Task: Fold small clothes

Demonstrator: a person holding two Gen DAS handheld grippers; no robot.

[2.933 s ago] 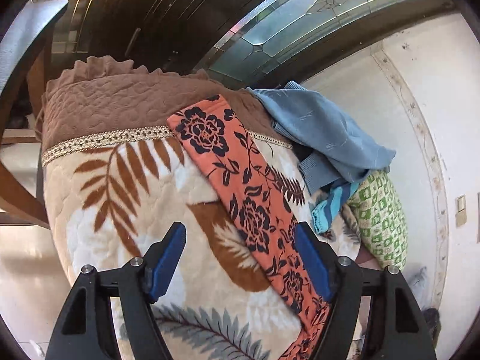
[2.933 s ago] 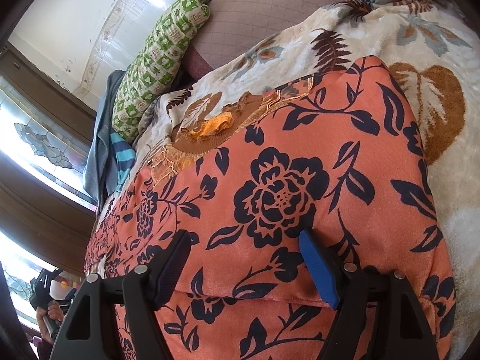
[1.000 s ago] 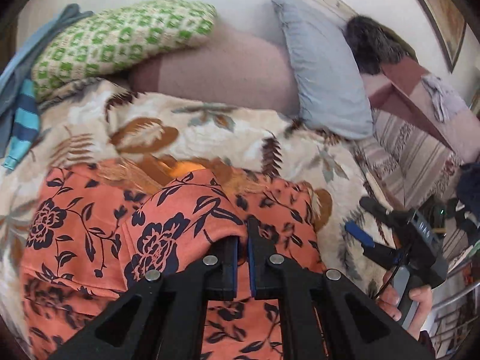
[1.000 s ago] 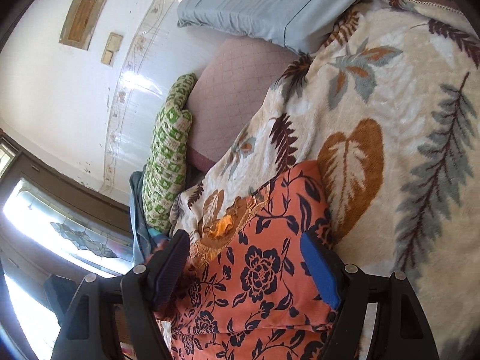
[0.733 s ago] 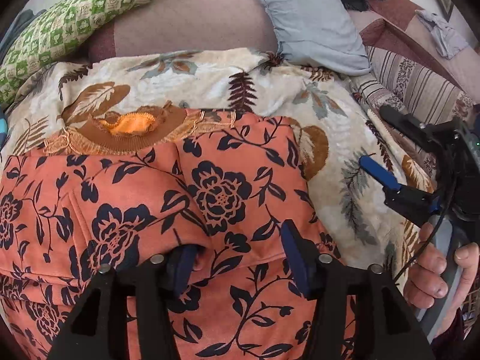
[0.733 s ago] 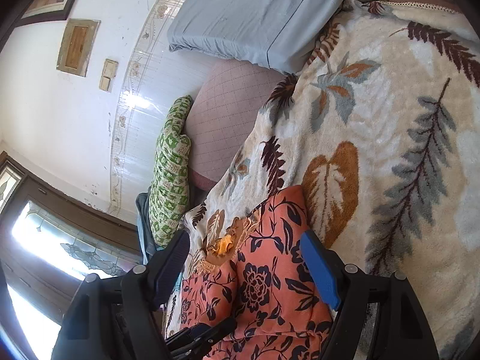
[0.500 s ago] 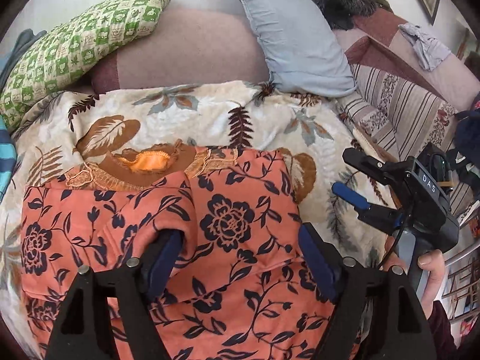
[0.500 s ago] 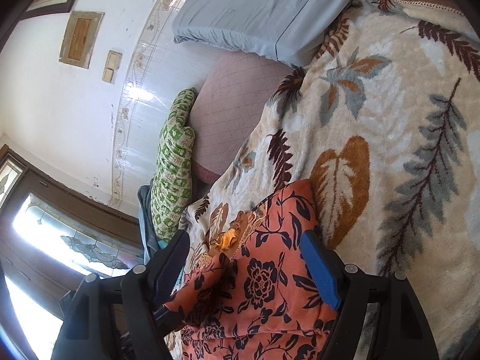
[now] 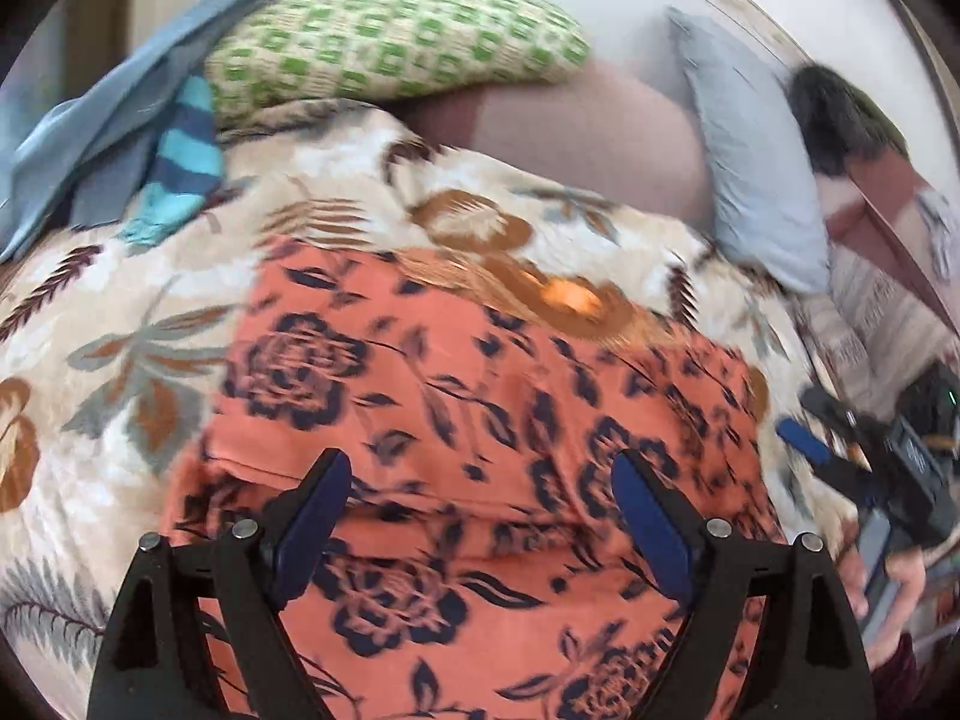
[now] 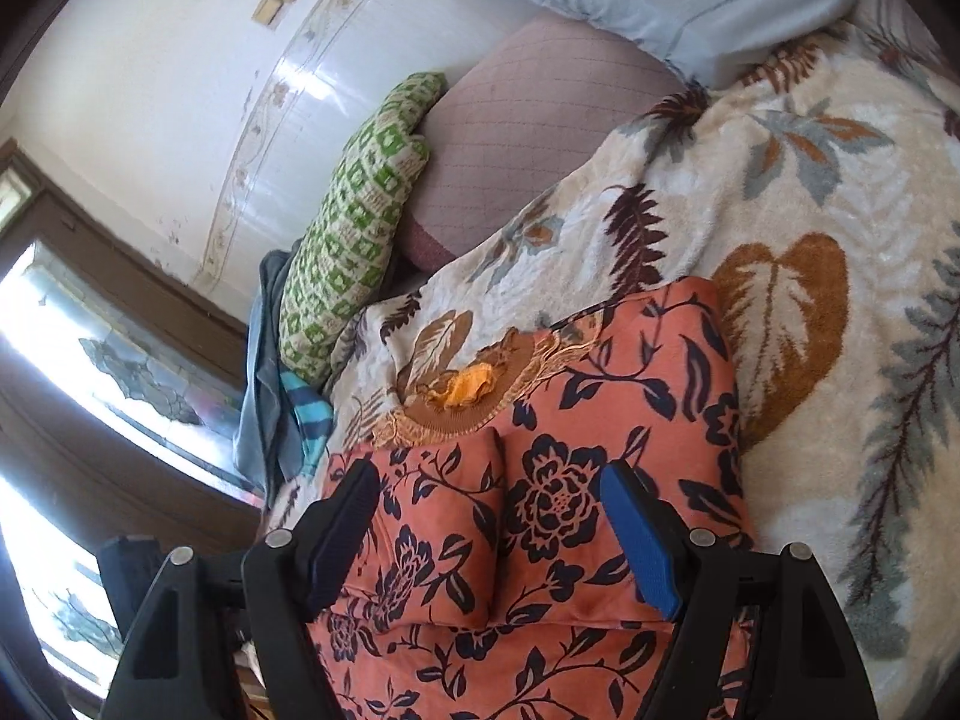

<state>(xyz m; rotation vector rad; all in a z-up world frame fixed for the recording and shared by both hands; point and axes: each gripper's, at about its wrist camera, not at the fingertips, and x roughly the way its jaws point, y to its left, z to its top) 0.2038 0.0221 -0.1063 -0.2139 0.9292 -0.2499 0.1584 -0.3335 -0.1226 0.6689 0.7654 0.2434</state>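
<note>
An orange garment with dark flowers (image 9: 480, 420) lies on the leaf-patterned blanket (image 9: 120, 324), neckline with gold trim (image 9: 558, 300) toward the pillows. Its left side is folded in over the body, seen in the right wrist view (image 10: 438, 528). My left gripper (image 9: 480, 516) is open and empty, just above the garment's lower middle. My right gripper (image 10: 492, 528) is open and empty over the garment (image 10: 600, 480) near the folded edge. The right gripper also shows at the right edge of the left wrist view (image 9: 852, 462), jaws apart.
A green patterned pillow (image 9: 390, 42), a mauve bolster (image 9: 570, 132) and a grey-blue pillow (image 9: 756, 168) line the wall. Blue clothes and a striped piece (image 9: 180, 168) are heaped at the back left. A window (image 10: 90, 348) is on the left.
My left gripper opened, let go of the garment's side after folding it inward, and swung left. My right gripper stayed open and moved in over the garment.
</note>
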